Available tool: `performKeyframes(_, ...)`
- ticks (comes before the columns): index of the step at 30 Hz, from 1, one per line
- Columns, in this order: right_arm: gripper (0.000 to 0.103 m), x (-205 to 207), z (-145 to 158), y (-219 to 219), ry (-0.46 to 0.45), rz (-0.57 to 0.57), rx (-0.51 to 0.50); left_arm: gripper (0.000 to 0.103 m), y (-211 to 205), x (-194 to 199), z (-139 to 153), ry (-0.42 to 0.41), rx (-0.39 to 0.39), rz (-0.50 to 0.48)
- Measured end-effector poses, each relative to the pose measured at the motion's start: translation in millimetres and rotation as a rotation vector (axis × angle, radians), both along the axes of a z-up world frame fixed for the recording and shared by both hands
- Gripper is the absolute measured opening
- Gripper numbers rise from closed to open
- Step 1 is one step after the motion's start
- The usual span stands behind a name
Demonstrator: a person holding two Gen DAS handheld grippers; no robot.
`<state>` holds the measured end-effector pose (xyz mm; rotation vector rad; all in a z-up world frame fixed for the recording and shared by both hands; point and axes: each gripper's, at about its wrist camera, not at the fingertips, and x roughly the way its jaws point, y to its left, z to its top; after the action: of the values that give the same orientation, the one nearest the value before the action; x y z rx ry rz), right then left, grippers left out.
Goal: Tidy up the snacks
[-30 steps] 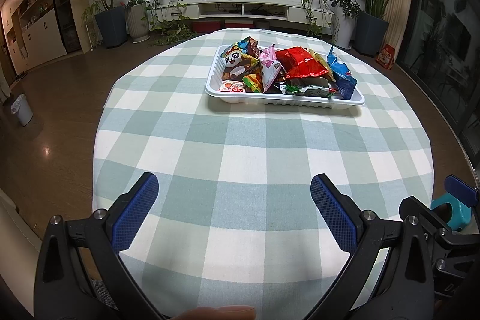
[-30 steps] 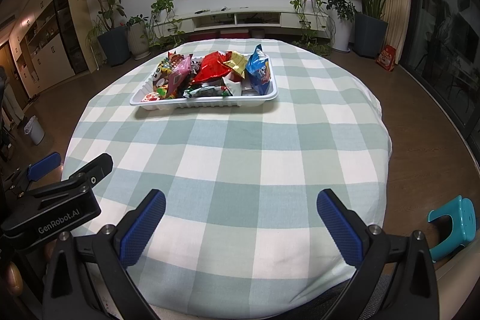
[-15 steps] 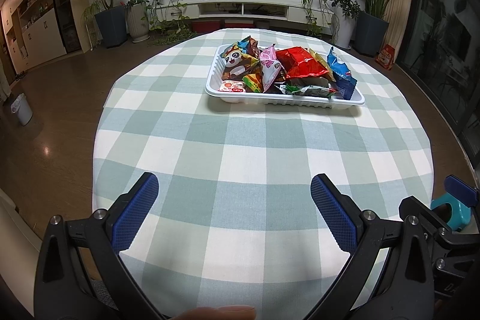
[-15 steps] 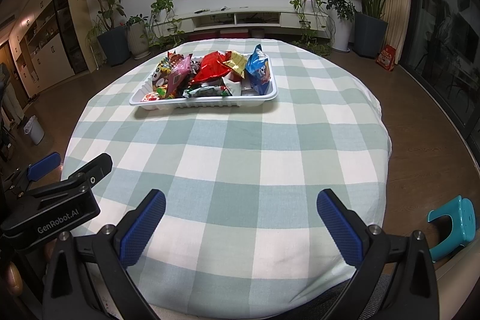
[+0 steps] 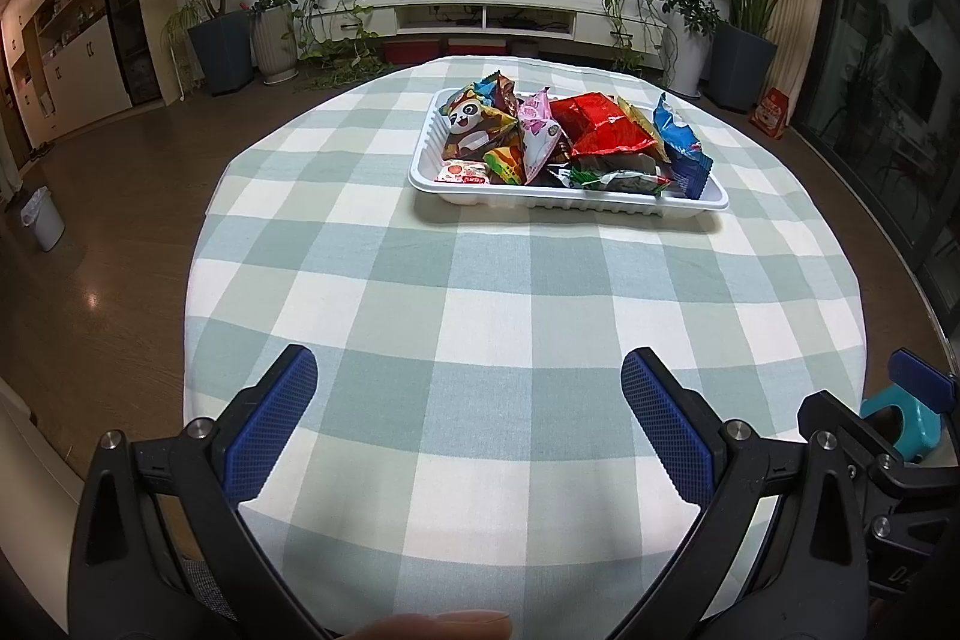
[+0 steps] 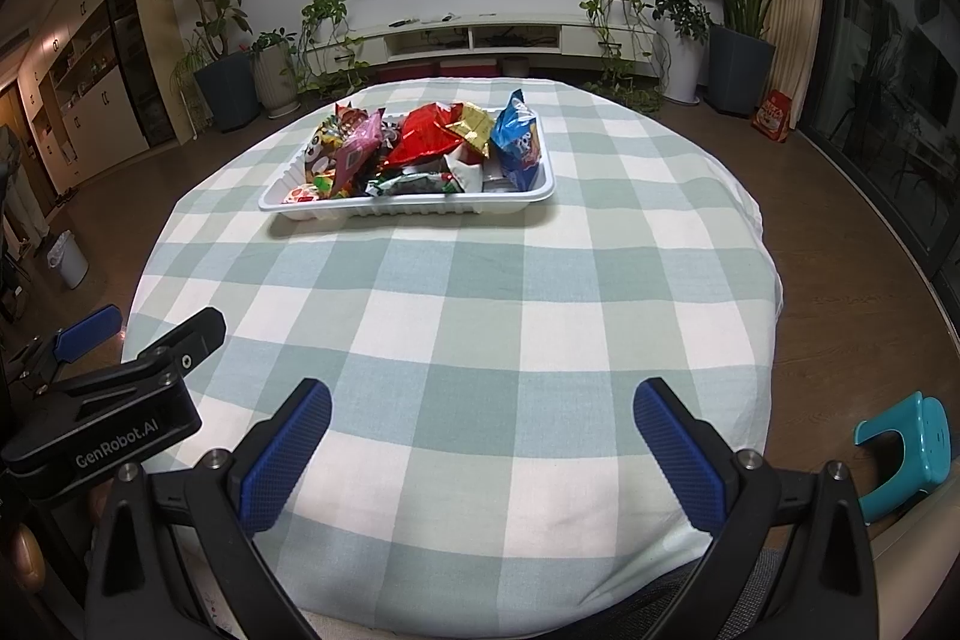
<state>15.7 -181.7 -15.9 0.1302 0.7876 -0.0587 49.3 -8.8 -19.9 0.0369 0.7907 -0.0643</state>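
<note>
The snacks (image 5: 558, 139) were heaped in a white tray (image 5: 570, 203) on the far side of the worktop (image 5: 480, 316). The left tongs (image 5: 468, 382) and right tongs (image 6: 483, 403) waited near the edge, both spread wide and empty, probably ready to reach forward.

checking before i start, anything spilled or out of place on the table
Nothing stands out. All the snack packets sit piled inside the white tray; none lie on the checked tablecloth.
</note>
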Motion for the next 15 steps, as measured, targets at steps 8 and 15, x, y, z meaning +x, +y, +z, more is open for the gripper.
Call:
performKeyframes(8, 0.103, -0.7, 0.6, 0.1, 0.000, 0.000, 0.000, 0.103, 0.2, -0.4, -0.1, -0.001, -0.001, -0.001)
performKeyframes(15, 0.103, 0.0, 0.6, 0.3, 0.000, 0.000, -0.001, 0.103, -0.6, -1.5, -0.7, 0.001, -0.004, -0.003)
